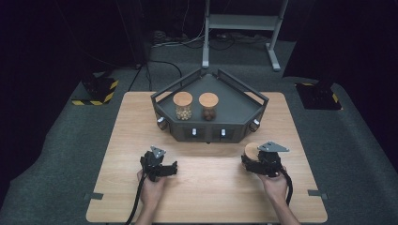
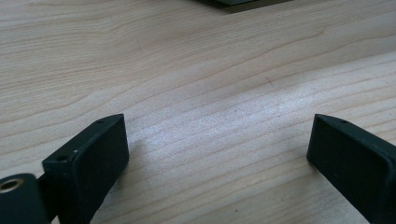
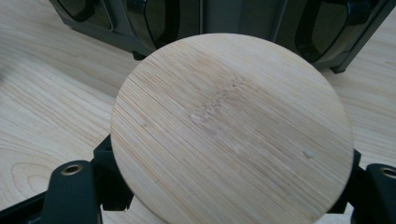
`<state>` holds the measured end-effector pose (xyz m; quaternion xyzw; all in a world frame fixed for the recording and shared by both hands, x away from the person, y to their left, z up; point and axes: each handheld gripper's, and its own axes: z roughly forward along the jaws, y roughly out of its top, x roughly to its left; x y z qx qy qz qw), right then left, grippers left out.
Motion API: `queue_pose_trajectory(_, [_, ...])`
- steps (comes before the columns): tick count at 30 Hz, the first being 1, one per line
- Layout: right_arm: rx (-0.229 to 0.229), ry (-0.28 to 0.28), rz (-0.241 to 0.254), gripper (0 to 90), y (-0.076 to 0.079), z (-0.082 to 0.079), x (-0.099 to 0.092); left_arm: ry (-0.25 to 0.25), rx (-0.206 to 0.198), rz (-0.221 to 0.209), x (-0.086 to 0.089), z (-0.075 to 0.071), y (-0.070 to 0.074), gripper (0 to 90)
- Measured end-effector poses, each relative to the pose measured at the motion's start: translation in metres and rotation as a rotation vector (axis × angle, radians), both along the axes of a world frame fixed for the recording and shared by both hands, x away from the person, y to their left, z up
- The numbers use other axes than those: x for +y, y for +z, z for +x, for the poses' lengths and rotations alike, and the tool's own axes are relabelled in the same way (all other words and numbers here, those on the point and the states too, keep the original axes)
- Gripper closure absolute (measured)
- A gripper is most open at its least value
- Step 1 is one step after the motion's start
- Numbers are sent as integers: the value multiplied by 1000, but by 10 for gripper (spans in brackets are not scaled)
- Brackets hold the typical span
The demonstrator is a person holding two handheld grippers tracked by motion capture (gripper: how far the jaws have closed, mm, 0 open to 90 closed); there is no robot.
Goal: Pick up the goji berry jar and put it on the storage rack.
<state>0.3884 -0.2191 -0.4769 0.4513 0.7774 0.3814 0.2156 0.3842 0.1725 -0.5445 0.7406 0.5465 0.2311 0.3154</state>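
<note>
- My right gripper (image 1: 251,161) pinches a jar by its sides under the round bamboo lid (image 3: 232,128), just in front of the dark tray (image 1: 234,133), near its right end.
- My left gripper (image 1: 174,168) rests on the wooden table (image 1: 211,192) in front of that tray's left end, jaws spread, nothing between them.
- Two more lidded jars (image 1: 183,106) stand inside the tray.

No readable text, label, brand or number shows anywhere.

A dark tray (image 1: 244,110) stood at the table's (image 1: 131,140) far edge, centred, holding two lidded jars (image 1: 183,106) (image 1: 208,106) side by side.
</note>
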Motion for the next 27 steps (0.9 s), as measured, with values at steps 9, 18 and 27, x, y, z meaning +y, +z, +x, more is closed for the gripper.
queue_pose_trajectory(9, [-5, 11, -5, 258, 11, 3, 1, 0, 0, 0, 0, 0, 0, 56])
queue_pose_trajectory(18, [-12, 15, -7, 258, 19, 6, 4, 0, 0, 0, 0, 0, 0, 56])
queue_pose_trajectory(27, [-20, 9, -2, 258, 27, 9, 3, 0, 0, 0, 0, 0, 0, 56])
